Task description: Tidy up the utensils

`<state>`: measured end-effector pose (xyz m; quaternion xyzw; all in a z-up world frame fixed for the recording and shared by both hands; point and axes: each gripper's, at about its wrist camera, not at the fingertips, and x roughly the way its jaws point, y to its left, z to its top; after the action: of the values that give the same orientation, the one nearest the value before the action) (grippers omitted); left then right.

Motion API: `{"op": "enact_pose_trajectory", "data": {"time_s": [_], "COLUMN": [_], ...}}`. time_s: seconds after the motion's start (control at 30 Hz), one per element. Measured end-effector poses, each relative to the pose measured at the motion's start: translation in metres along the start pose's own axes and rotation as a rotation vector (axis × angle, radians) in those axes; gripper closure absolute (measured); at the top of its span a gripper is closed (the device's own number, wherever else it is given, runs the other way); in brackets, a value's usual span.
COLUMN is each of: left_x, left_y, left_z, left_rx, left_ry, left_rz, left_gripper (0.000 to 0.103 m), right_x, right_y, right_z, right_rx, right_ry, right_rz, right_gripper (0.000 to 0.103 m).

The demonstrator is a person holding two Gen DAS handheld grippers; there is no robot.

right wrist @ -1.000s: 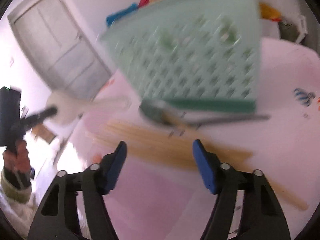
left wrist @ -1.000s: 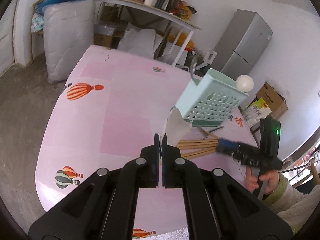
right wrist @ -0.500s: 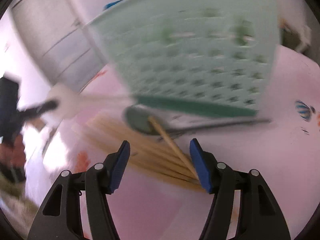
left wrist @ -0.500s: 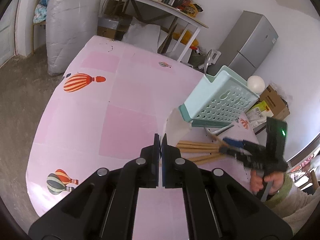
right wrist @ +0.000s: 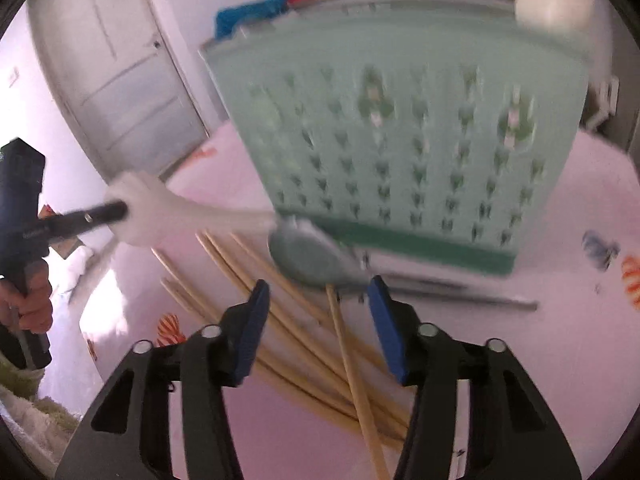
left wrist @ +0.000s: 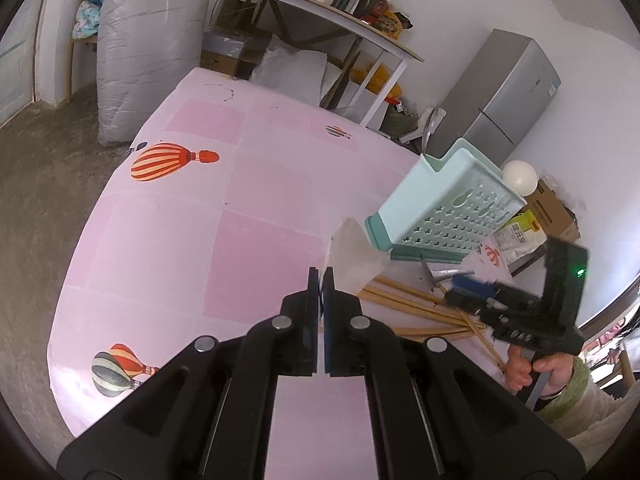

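Note:
My left gripper [left wrist: 320, 292] is shut on a white plastic spoon [left wrist: 354, 258]. It hovers over the pink table, left of the mint perforated basket [left wrist: 448, 208]. From the right wrist, that spoon [right wrist: 168, 208] reaches toward the basket [right wrist: 400, 140]. My right gripper [right wrist: 320, 312] points down at several wooden chopsticks [right wrist: 280, 332] and a metal spoon [right wrist: 308, 256] in front of the basket. Its jaws are closing. One chopstick lies between the blue pads [right wrist: 256, 320], which do not press on it. From the left wrist the right gripper [left wrist: 472, 292] is over the chopsticks [left wrist: 408, 304].
A white ball-shaped top [left wrist: 520, 178] sticks up from the basket's far corner. The pink tablecloth [left wrist: 200, 240] carries balloon prints. Beyond the table stand a grey fridge [left wrist: 504, 92], a cluttered shelf table [left wrist: 320, 12], a big wrapped bundle [left wrist: 148, 48] and boxes.
The right gripper's jaws have narrowed and it has come closer over the chopsticks, one of which now lies between the pads. The left gripper has sunk a little, still holding the white spoon.

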<state>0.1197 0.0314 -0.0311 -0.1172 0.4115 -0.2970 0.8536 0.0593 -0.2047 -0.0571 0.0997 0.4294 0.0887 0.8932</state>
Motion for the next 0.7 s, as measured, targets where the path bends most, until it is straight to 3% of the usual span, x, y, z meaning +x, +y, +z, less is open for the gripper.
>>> {"op": "enact_pose_trajectory", "data": {"time_s": [0.07, 0.23, 0.37, 0.5, 0.7], "left_x": [0.000, 0.001, 0.003, 0.003, 0.003], "left_y": [0.000, 0.001, 0.004, 0.005, 0.007], "left_z": [0.000, 0.000, 0.000, 0.001, -0.001], "left_rx": [0.000, -0.003, -0.009, -0.010, -0.013], "left_ry": [0.001, 0.000, 0.003, 0.001, -0.001], "left_rz": [0.000, 0.001, 0.001, 0.000, -0.005], "left_gripper": [0.103, 0.103, 0.103, 0.103, 0.103], "right_x": [0.006, 0.001, 0.001, -0.020, -0.089], "right_y": [0.003, 0.041, 0.065, 0.059, -0.001], "right_z": [-0.009, -0.023, -0.029, -0.025, -0.017], "right_rx": [0.001, -0.115, -0.211, -0.196, 0.011], "right_ry": [0.042, 0.038, 0.045, -0.004, -0.150], "right_rz": [0.040, 0.148, 0.183, 0.159, 0.021], "right_gripper": [0.058, 0.058, 0.058, 0.058, 0.058]}}
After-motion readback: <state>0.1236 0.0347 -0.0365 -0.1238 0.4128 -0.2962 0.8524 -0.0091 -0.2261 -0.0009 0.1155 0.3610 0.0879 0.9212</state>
